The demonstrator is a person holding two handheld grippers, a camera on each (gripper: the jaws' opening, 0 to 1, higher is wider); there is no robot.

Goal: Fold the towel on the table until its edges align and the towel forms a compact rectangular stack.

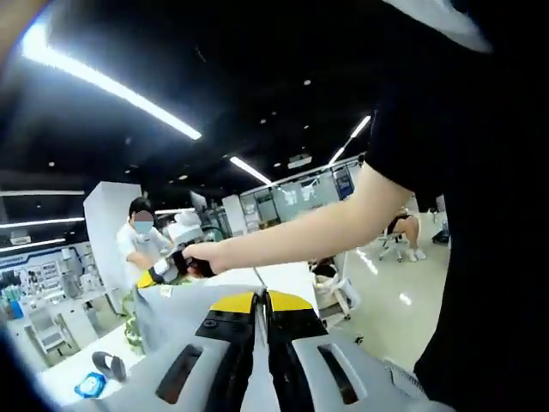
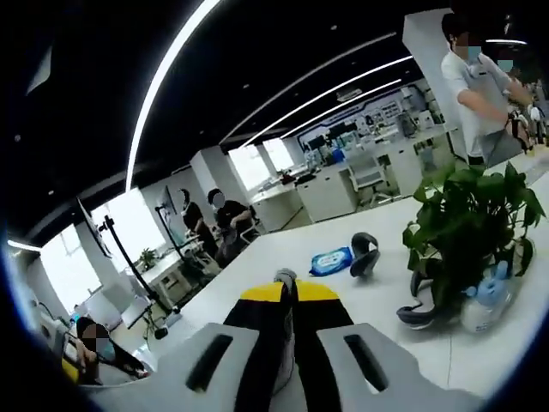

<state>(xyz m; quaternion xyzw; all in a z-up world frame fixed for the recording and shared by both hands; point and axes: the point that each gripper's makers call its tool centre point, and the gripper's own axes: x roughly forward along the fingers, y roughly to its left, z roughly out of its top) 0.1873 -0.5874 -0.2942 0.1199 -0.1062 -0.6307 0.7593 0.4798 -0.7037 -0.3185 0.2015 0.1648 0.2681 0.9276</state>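
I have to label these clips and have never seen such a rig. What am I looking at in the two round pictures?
There is no robot here. A person holds a two-jaw gripper in each hand, and each gripper carries a fisheye camera looking along its jaws. In the left gripper view, the left gripper is shut on a grey towel, which is held up in the air. The person's hand reaches across to the towel's other corner. The right gripper view looks along the right gripper, also shut, with a bit of towel poking out. On the white table are a plant, a bottle and a blue pack.
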